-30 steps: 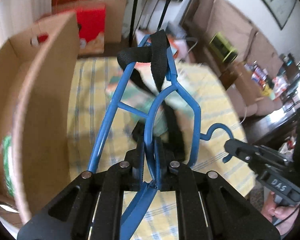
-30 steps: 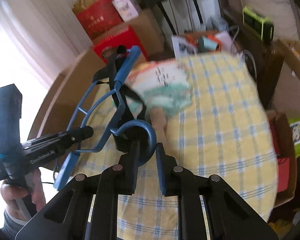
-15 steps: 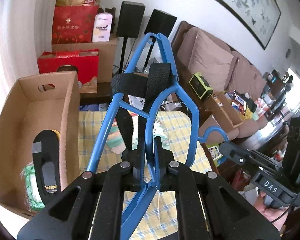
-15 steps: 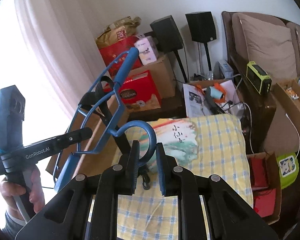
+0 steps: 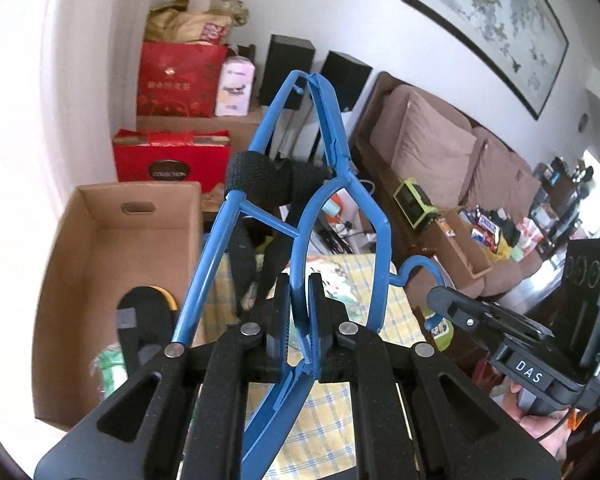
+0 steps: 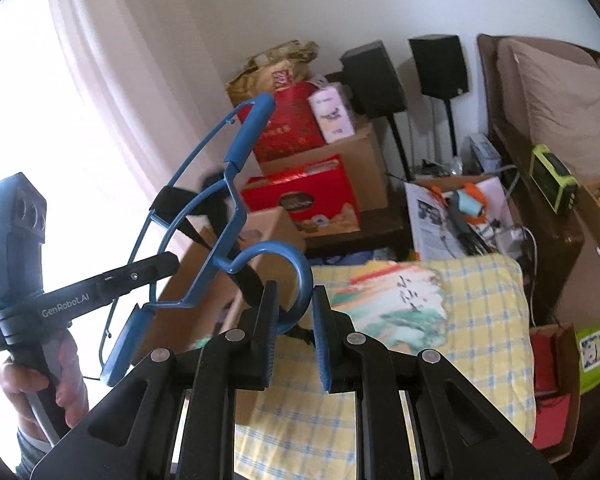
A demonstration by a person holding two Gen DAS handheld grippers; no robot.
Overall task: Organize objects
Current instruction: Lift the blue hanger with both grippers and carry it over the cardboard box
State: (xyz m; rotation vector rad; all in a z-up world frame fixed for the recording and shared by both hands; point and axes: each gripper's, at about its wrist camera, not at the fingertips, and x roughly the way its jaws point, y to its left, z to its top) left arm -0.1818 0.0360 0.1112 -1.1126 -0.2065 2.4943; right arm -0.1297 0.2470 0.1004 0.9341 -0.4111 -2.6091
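We see the hanger up the middle of the left wrist frame, above the checked surface. The cardboard box stands at centre left, beside that surface, with a shoe in it. Gift boxes stack behind it at upper left; the sofa runs along the right.

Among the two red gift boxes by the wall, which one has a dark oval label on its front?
The lower red gift box, standing just behind the open cardboard box. The upper red gift box, stacked higher near the white tissue pack, bears gold lettering instead.
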